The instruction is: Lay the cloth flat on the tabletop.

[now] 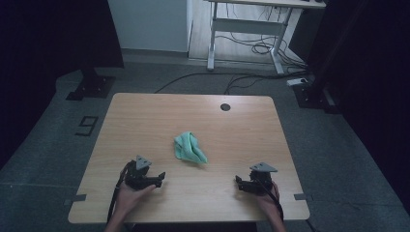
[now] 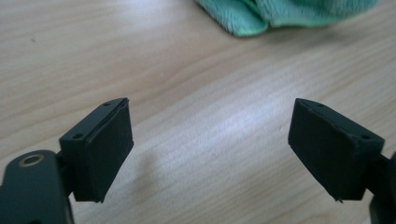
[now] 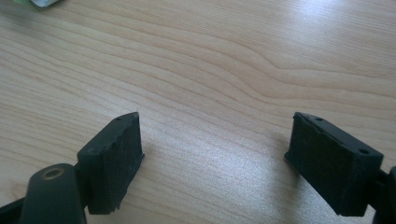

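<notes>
A crumpled green cloth (image 1: 190, 148) lies near the middle of the worktop (image 1: 145, 116), well apart from every edge. Both grippers are held low near the near edge, the left gripper (image 1: 159, 176) toward the near left corner and the right gripper (image 1: 239, 182) toward the near right; each is released, jaws wide with nothing between them. The approach step appears to be in hand: a reach forward and inward to the cloth is called for before any grasp. Bare wood is left all round the cloth, so room for moving is ample.
</notes>
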Tool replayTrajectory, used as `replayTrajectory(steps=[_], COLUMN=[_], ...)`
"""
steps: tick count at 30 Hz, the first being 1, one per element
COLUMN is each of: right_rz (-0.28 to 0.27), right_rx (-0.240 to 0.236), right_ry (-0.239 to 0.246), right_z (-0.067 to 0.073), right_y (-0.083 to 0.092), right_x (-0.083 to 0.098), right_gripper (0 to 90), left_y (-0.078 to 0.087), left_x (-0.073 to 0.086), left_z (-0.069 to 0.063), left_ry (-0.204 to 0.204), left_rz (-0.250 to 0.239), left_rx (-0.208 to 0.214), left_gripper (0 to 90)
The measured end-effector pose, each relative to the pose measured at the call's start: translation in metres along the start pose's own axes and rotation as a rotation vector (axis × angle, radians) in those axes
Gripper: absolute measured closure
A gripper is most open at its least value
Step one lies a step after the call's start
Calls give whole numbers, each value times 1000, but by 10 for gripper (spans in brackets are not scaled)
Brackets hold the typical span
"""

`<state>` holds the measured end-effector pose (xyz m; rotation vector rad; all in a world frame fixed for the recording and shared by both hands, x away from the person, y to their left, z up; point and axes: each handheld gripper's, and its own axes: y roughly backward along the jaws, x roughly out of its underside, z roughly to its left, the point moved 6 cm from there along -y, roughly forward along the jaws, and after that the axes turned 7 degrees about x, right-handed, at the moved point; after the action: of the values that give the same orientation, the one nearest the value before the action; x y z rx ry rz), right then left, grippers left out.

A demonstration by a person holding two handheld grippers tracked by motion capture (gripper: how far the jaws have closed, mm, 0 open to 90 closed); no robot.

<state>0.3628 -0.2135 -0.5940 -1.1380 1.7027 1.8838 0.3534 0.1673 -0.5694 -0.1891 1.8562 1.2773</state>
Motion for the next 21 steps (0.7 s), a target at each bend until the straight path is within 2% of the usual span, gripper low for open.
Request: replayTrajectory(steps=[5,8,11,14,15,16,20,21], right_rz=[-8,-28,-47,-73,-84,-100,-148,-148], right_rx=[-11,-28,-53,-73,-78,-80,-120,-120], right_ry=[-6,-13,-32,-43,-45,-45,-29,-29], right_z=[2,4,7,14,17,20,36,36], right_y=[0,2,3,4,4,4,5,5], right_x=[-4,-11,-21,-33,-37,-42,-61,-61], right_gripper=[163,156,148,145,145,147,162,162], left_y=[1,5,11,20,20,25,28,28], left_x=[1,0,-1,-6,-6,-6,-3,-3], left_z=[-3,-4,-1,5,5,6,4,4], left_ry=[-8,-4,-20,17,17,34,49,49], left_rz=[-3,-20,-28,-76,-76,-89,-85,-85], left_rx=[16,16,9,15,15,26,41,41], left_gripper=[145,149,170,206,216,215,232,237])
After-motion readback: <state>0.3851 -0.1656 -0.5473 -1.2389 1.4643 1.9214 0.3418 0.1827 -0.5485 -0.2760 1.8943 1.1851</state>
